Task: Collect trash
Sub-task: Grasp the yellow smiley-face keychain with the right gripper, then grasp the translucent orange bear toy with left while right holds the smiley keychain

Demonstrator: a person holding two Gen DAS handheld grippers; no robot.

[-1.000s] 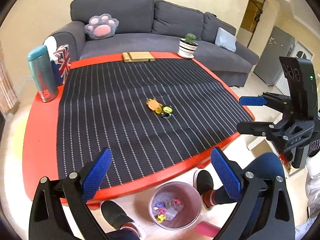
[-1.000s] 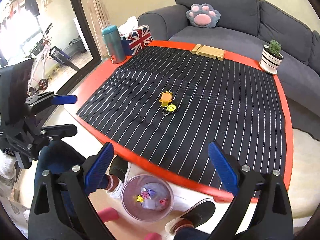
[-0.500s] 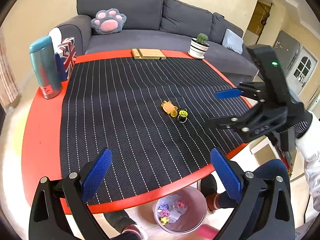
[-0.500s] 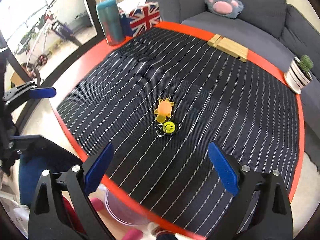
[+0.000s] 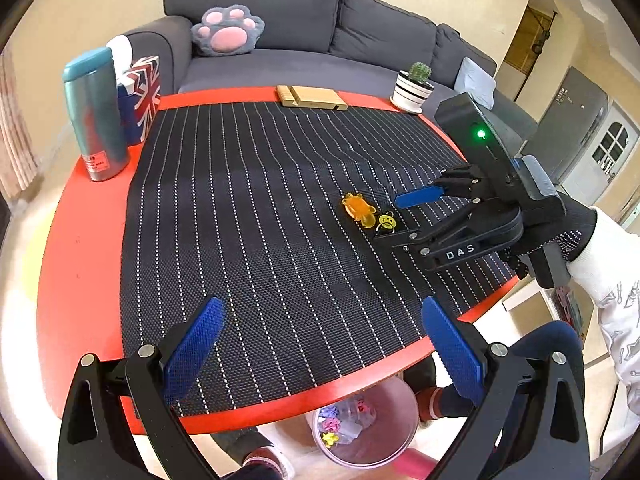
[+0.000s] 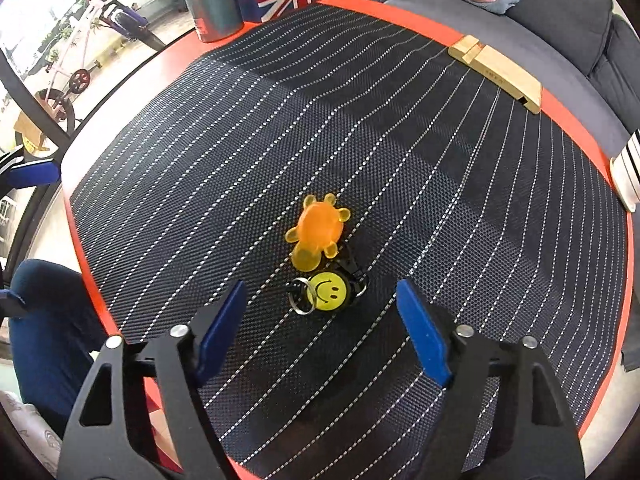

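Observation:
An orange see-through bear toy [image 5: 358, 209] [image 6: 318, 234] lies mid-mat on the striped black mat, touching a yellow smiley keychain [image 5: 386, 222] [image 6: 328, 291] with a metal ring. My right gripper [image 6: 320, 285] points steeply down just above the keychain. Its jaws are closing, with the keychain between the blue pads but not touched. In the left wrist view the right gripper [image 5: 387, 220] reaches in from the right in a gloved hand. My left gripper [image 5: 320, 302] hangs open and empty over the mat's near edge. A pink bin [image 5: 394, 446] holding several coloured scraps stands on the floor under the table edge.
On the red table [image 5: 80, 248] stand a teal flask [image 5: 96, 116] and a Union Jack box [image 5: 142, 94] at the far left. A wooden stand [image 5: 310, 97] and a potted cactus [image 5: 412, 88] sit at the back. A grey sofa lies behind; the person's legs are beside the bin.
My right gripper swung in from the table's right side, came down over the keychain, and its jaws narrowed. My left gripper edged forward over the table edge.

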